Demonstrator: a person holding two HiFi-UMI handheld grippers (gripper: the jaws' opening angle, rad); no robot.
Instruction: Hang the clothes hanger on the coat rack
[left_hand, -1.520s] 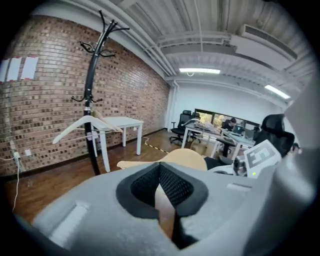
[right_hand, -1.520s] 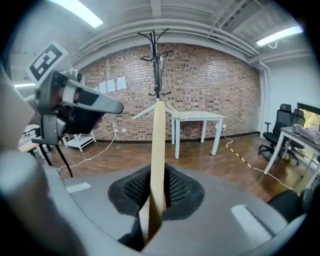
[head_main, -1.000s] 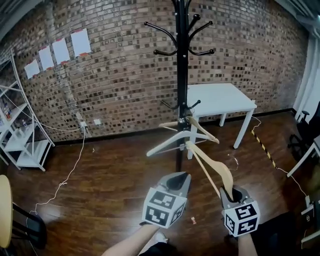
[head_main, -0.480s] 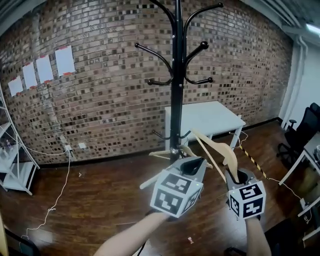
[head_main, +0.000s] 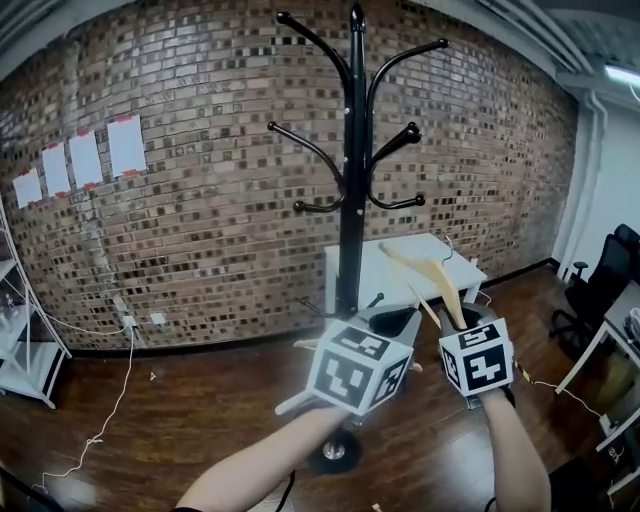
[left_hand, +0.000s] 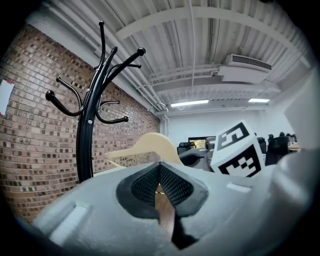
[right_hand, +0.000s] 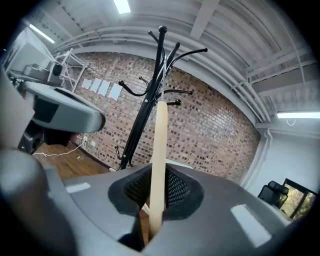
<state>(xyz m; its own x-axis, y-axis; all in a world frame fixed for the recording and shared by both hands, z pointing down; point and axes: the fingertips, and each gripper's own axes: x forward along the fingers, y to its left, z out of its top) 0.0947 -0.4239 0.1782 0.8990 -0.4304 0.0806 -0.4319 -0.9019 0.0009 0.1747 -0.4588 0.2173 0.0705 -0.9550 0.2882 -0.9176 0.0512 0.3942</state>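
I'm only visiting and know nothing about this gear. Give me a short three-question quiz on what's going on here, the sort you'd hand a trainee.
1. Multiple choice: what is clamped in the right hand-held gripper?
A) a wooden hanger
B) a coat
C) a cable
2. True or false: the wooden hanger already hangs on the black coat rack.
3. Fill in: the table behind the coat rack is ____ in colour.
Key: 1 A; 2 false; 3 white.
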